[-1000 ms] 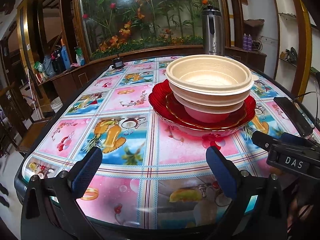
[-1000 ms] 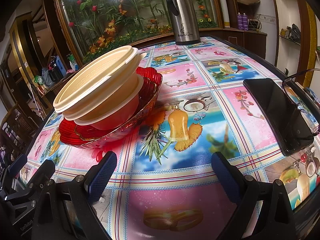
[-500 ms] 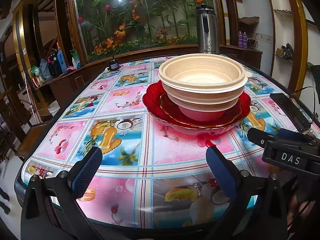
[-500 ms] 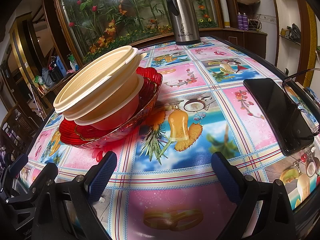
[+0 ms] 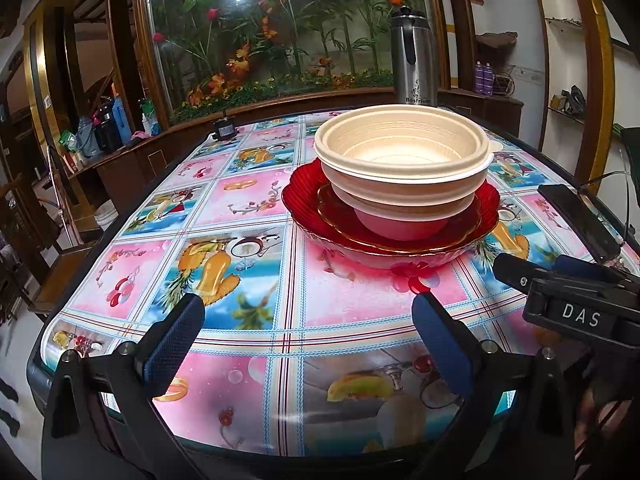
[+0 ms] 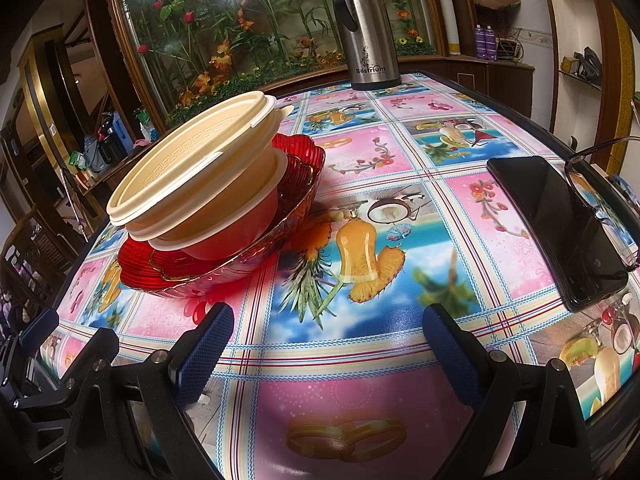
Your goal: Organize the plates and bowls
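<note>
Nearest, the left gripper [image 5: 308, 340] and right gripper [image 6: 328, 344] are held spread and empty over the table [image 5: 248, 280]. Beyond, cream bowls [image 5: 402, 162] are nested on red plates [image 5: 384, 236]; the leaning stack could be toppled by a nudge.

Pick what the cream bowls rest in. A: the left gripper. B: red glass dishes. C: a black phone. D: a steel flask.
B: the stacked cream bowls sit nested in the red glass dishes on the table; both grippers are open and empty, short of the stack.
</note>
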Available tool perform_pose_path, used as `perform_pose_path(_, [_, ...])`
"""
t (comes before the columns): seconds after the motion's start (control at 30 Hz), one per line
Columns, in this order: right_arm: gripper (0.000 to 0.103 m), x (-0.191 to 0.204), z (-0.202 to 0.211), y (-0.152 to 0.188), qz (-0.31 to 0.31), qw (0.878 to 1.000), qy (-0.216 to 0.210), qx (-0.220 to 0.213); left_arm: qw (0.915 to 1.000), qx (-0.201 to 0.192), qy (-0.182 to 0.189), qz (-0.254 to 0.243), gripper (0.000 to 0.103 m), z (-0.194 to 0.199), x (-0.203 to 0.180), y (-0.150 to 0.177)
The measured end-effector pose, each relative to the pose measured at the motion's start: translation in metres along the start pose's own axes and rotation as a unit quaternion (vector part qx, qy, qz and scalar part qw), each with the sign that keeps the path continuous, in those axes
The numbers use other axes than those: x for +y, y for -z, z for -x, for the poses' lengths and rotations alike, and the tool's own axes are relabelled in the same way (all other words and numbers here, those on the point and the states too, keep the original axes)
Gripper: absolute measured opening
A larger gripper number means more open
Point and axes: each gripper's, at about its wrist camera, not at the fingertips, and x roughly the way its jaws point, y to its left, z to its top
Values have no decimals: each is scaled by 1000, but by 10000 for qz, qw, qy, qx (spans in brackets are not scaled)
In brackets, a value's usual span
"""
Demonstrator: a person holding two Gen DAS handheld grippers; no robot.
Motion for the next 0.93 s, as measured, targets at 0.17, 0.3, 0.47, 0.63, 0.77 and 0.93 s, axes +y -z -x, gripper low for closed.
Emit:
perform_pose_path(0.17, [97, 0, 0, 0, 0, 10000, 2, -1, 10000, 41, 24, 12, 103, -2, 0, 1])
perform_pose_path(0.3, [97, 0, 0, 0, 1, 10000, 3, 0, 10000, 25, 20, -13, 103, -1, -1, 1])
perform_pose_path(0.47, [97, 0, 0, 0, -2, 10000, 0, -1, 10000, 27, 30, -24, 103, -1, -1, 1])
perform_pose_path(0.63, [97, 0, 0, 0, -1, 10000, 0, 2, 10000, 32, 66, -39, 103, -1, -2, 1])
perform_pose_path(0.77, [97, 0, 0, 0, -3, 10000, -4, 2, 9997, 73, 226, -28, 103, 0, -1, 0])
perform_pose_path(0.93, [97, 0, 0, 0, 2, 10000, -5, 3, 9993, -59, 345, -109, 103, 7, -5, 1])
